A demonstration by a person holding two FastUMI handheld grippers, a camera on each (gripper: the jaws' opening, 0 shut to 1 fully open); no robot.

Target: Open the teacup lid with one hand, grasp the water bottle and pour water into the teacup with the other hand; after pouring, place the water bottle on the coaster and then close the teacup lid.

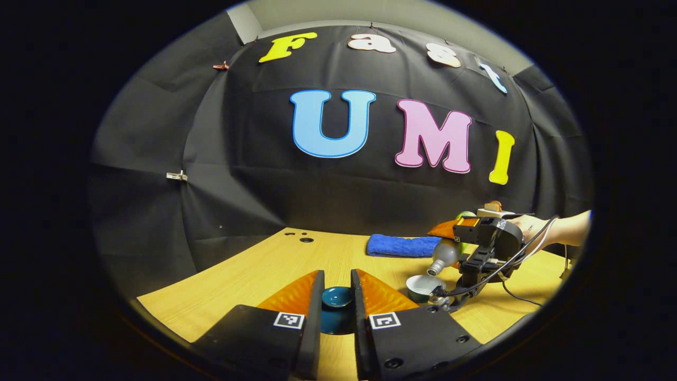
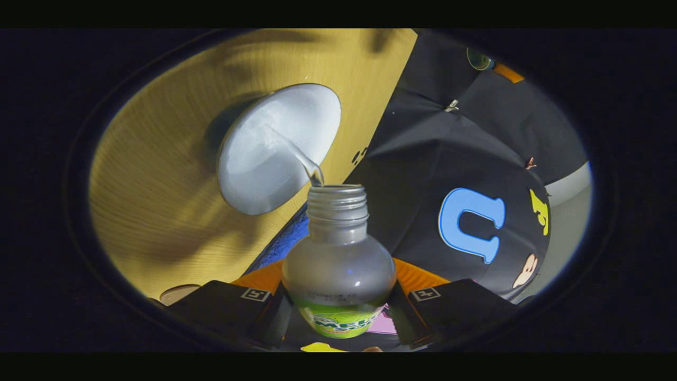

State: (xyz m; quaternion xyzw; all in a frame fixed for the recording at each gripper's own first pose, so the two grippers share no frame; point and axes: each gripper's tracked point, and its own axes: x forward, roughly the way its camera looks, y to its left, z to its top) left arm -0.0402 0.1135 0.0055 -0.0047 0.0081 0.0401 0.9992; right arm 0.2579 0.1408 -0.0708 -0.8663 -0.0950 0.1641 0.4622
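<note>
Right gripper [image 2: 338, 312] is clamping the water bottle [image 2: 338, 264], tipped neck-down over the teacup [image 2: 275, 153]; a thin stream of water [image 2: 296, 151] is running from the mouth into the cup. Left gripper [image 1: 337, 312] is pinching the teal teacup lid [image 1: 337, 297] between its fingers, off the cup, above the wooden table [image 1: 338, 254]. Blue cloth [image 1: 402, 246] is lying behind the teacup

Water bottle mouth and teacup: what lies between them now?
In the right gripper view, a thin stream of water runs from the water bottle mouth into the teacup; nothing else lies between.
</note>
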